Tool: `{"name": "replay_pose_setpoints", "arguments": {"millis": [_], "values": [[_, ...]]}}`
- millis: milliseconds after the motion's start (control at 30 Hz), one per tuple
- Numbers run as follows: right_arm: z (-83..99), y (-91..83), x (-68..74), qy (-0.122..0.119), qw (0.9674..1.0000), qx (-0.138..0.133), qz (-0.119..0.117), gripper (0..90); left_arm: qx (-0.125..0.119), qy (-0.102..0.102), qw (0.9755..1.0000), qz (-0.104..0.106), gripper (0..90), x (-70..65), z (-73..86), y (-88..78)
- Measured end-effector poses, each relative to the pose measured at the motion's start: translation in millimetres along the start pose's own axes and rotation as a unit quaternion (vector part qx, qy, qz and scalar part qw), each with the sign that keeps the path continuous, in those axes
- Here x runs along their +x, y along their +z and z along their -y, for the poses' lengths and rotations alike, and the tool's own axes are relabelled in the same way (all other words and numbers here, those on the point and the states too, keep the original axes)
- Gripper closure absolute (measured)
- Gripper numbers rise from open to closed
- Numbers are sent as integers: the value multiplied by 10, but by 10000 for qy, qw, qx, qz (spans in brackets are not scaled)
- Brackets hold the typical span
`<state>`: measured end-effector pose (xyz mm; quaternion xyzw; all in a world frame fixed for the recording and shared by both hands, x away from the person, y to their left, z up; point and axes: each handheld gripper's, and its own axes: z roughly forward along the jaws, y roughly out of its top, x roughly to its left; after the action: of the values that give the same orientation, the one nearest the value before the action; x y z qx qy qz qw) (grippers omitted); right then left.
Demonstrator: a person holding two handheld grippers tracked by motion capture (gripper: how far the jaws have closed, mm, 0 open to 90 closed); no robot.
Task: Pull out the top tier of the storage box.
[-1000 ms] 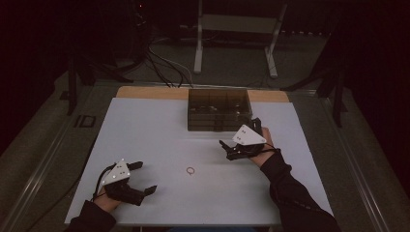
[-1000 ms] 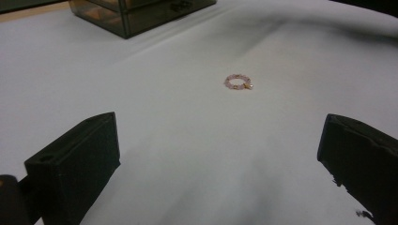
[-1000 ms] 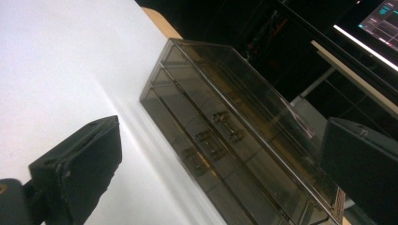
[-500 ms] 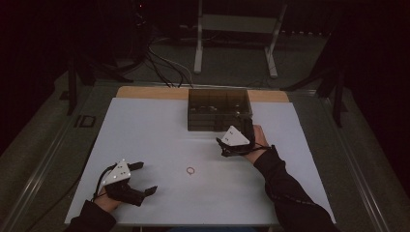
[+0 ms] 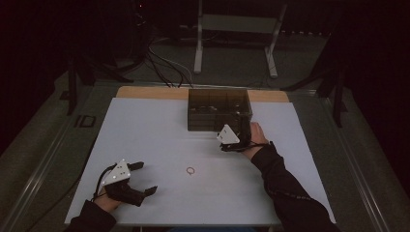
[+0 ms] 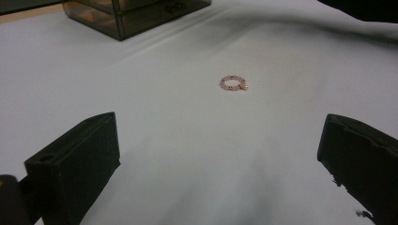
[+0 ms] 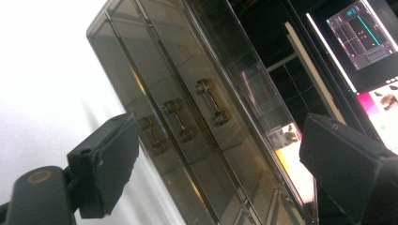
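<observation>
While the right gripper (image 5: 240,131) is up close to the smoky see-through drawer box (image 5: 218,109), its jaws stand wide apart with nothing held between them, and they have just been closing a little. Looking along those jaws in the right gripper view, the front of the box (image 7: 187,117) lies just ahead, tilted, and three little drawer handles (image 7: 180,121) sit between the two jaws, a bit past their tips, not touching. The left gripper (image 5: 136,177) rests low on the white tabletop (image 5: 145,125), and its jaws are wide open too and hold nothing. A small pink bead ring (image 6: 233,84) lies flat on the tabletop ahead of the left jaws, in the gap between them but well past their tips. From the high view the ring (image 5: 190,170) lies between the two grippers, nearer the left one, and apart from the box
</observation>
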<state>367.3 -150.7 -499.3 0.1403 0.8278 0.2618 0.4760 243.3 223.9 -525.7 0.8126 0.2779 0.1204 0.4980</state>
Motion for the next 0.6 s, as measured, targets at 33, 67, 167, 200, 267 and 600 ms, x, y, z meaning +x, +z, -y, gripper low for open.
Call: {"name": "replay_pose_setpoints", "arguments": {"millis": [33,67,167,200,267,600], "values": [[-3,6,1,-21,10000,37,15,139,-14,-12,10000,-4,10,-2,-1,-1],[-5,21,6,-79,9999,57,47,149,-11,-7,10000,-12,10,-2,-3,0],[-8,39,22,-146,9998,114,86,158,2,-4,10000,-5,10,-1,0,3],[-8,49,32,-232,9996,149,97,166,8,0,10000,-5,10,0,1,4],[-12,67,58,-342,9991,252,53,201,-11,-16,10000,-2,10,-1,-3,2],[-50,149,151,-774,9954,441,349,322,18,5,10000,13,10,-5,1,9]]}}
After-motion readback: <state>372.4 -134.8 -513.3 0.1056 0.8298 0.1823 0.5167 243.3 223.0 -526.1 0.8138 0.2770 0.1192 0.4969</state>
